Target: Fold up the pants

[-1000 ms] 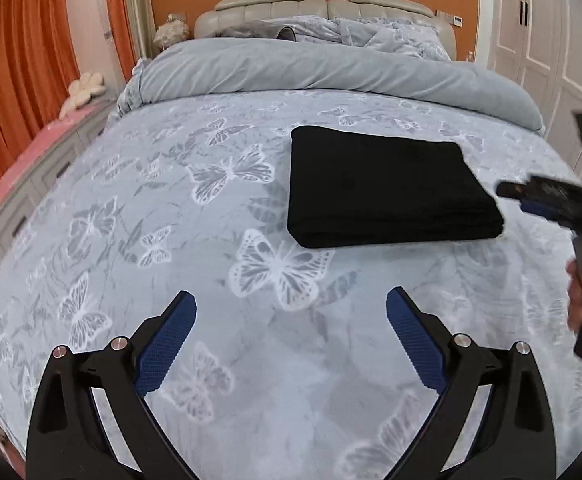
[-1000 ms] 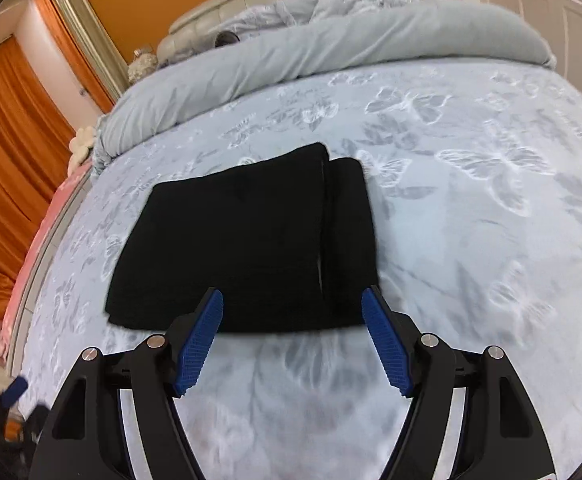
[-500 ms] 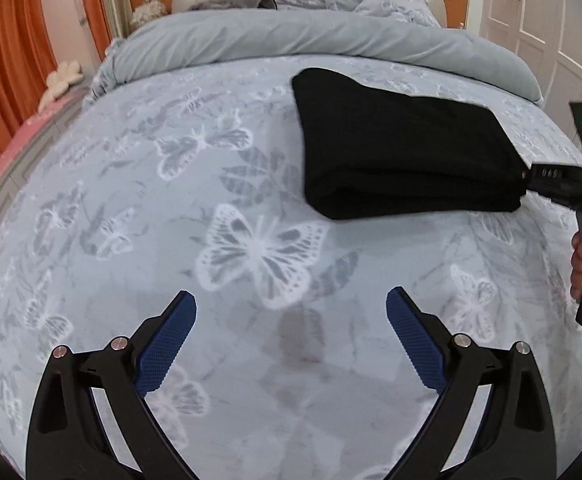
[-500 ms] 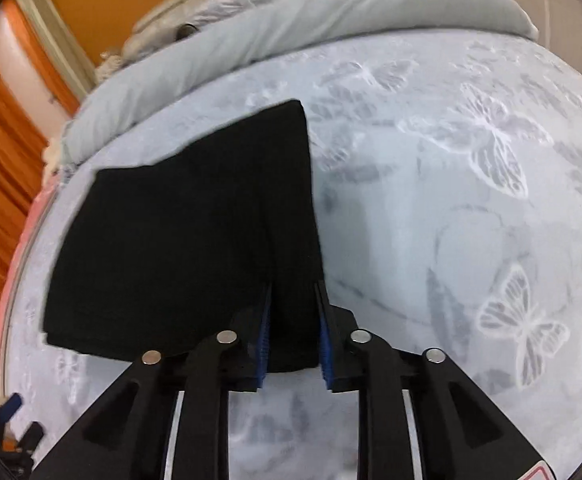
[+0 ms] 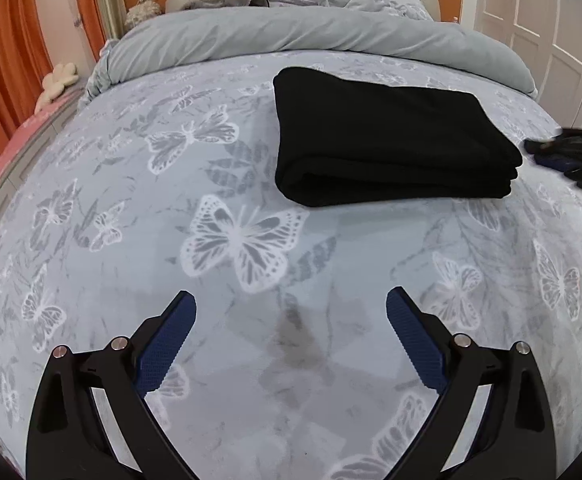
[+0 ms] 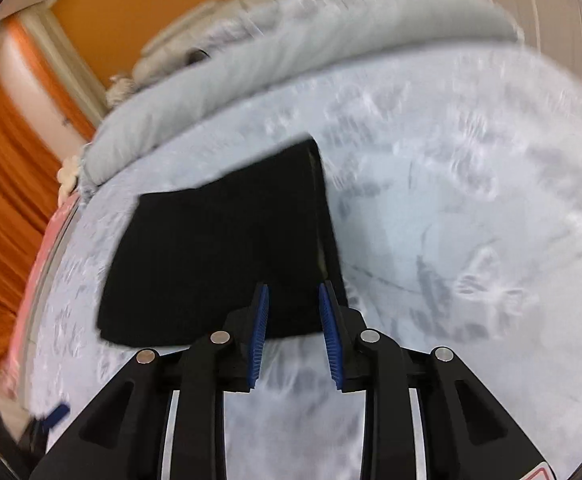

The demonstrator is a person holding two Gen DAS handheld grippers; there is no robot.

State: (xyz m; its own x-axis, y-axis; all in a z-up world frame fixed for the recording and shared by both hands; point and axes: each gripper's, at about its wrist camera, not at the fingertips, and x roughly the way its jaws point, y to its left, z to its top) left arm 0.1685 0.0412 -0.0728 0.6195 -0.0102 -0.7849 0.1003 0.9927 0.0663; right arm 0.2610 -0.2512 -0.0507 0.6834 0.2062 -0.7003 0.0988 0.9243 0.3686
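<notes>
Item: my left gripper (image 5: 291,330) gapes empty, right gripper (image 6: 293,330) part-open, holding nothing, at soft black folded pants (image 5: 383,136), upper centre, on butterfly-print bedspread (image 5: 251,240).

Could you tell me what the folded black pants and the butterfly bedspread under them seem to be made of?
The pants look like a soft, matte black fabric, perhaps knit or fleece: no sheen, and thick rounded fold edges. The bedspread looks like a smooth woven textile, possibly cotton, pale blue-grey with printed white butterflies and only shallow creases. The weave itself is too fine to see.
</notes>
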